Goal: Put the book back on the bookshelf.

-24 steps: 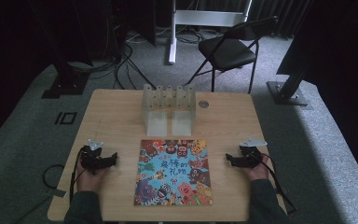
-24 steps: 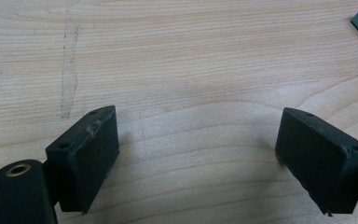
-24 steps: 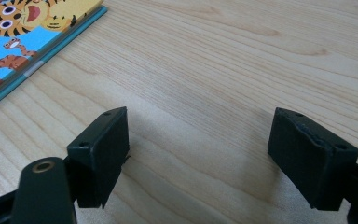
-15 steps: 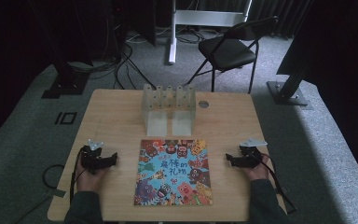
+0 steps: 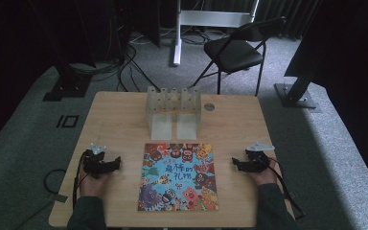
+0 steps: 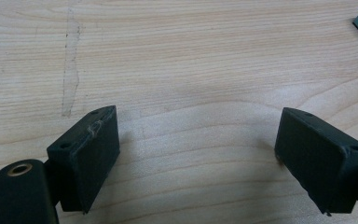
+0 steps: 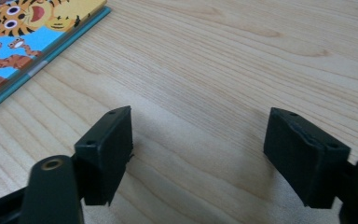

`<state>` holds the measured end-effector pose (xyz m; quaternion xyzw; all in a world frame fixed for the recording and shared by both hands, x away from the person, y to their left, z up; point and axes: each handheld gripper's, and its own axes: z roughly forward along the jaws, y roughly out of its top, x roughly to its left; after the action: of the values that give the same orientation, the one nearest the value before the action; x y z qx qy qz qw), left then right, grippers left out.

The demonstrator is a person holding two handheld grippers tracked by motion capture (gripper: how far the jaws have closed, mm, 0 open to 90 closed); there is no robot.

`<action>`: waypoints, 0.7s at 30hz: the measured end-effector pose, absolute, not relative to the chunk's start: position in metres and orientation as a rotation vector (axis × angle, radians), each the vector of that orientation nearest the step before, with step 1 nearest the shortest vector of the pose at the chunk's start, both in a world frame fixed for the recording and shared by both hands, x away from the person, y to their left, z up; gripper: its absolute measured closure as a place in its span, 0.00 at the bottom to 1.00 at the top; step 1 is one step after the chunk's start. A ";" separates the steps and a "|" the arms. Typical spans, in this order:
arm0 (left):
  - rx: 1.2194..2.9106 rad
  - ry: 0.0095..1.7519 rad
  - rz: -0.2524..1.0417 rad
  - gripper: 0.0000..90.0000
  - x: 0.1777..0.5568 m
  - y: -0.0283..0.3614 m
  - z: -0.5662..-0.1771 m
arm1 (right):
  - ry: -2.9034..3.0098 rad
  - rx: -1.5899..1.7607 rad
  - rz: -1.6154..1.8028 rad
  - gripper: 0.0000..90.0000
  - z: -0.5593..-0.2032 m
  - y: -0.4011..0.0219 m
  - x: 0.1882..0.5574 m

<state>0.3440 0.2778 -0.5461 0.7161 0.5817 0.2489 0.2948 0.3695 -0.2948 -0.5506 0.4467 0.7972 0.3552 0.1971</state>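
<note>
two grippers wait on the table (image 5: 124, 120), so work on the picture book (image 5: 178, 177) looks not yet begun. the clear rack (image 5: 173, 111) stands behind the book, nothing between. left gripper (image 5: 117, 163) and right gripper (image 5: 235, 164) flank the book, jaws spread, empty; next, reach inward for an edge.

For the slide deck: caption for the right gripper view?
Right gripper open over bare wooden table, colourful picture book at upper left.
</note>
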 end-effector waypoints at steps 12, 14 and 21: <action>1.904 1.549 0.663 0.16 0.344 0.278 -0.546 | 2.228 1.188 0.994 0.46 -0.542 -0.286 0.362; 1.905 1.547 0.664 0.16 0.344 0.277 -0.546 | 2.228 1.174 1.003 0.46 -0.538 -0.283 0.362; 1.902 1.550 0.666 0.16 0.344 0.277 -0.546 | 2.257 1.144 1.007 0.46 -0.529 -0.271 0.364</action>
<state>0.3444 0.2770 -0.5461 0.7148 0.5826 0.2502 0.2950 0.3641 -0.2714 -0.5291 0.4109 0.8107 0.3617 0.2077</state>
